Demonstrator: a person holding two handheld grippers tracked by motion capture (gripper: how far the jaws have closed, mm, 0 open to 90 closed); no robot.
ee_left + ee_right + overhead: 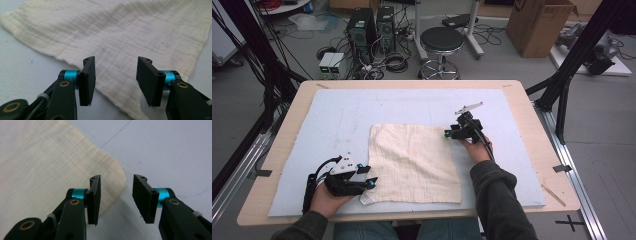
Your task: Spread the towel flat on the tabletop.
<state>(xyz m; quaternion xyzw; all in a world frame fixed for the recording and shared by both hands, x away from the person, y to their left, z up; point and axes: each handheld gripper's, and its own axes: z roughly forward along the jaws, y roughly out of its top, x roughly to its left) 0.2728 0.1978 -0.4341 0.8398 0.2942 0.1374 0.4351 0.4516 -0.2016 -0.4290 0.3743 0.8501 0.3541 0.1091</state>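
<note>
A cream cloth (414, 162) lies spread flat on the pale blue mat (342, 115). My left gripper (371, 177) rests low at the cloth's near left corner, where a small white tag sticks out. In the left gripper view, its jaws (116, 60) stand apart over the cloth (120, 32) with nothing pinched between them. My right gripper (446, 133) hovers at the cloth's far right corner. In the right gripper view, its jaws (117, 178) are open, and the rounded cloth corner (50, 170) lies just under and ahead of the left jaw.
The mat covers most of a wooden table (537, 150). A thin wooden stick (553, 195) lies near the table's right front edge. Beyond the table stand a black stool (441, 42), computer towers (372, 30) and a cardboard box (537, 25).
</note>
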